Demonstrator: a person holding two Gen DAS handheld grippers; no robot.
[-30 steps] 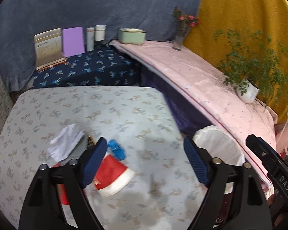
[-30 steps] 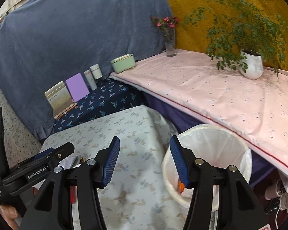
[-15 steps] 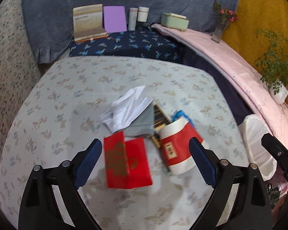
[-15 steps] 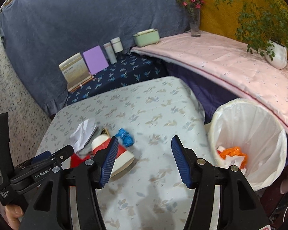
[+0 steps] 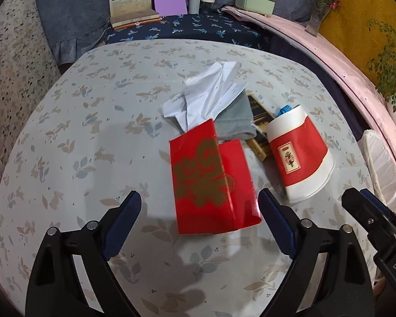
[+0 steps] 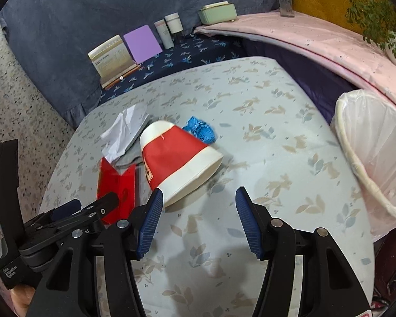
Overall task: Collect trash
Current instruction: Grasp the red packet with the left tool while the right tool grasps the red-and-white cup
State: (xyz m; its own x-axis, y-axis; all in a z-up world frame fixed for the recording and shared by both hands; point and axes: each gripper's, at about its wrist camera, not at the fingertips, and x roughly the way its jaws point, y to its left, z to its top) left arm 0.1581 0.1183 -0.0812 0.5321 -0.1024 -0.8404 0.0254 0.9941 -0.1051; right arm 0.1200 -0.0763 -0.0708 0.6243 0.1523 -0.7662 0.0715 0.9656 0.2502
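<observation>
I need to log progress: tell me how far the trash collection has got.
Done: nothing these views confirm; the bin's contents are out of sight. In hand: nothing. The left hand-held gripper hangs open by the red envelope, and the right hand-held gripper is open near the paper cup. Left on the table: envelope, cup, crumpled paper, grey cloth, dark wrapper, blue scrap.

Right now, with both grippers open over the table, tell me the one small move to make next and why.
Probably ease the left gripper forward and down onto the red envelope. Its jaws stand open and empty, and the envelope lies flat just ahead between them, nearer than the paper cup. The right gripper is open too, with the lined bin at its right.
</observation>
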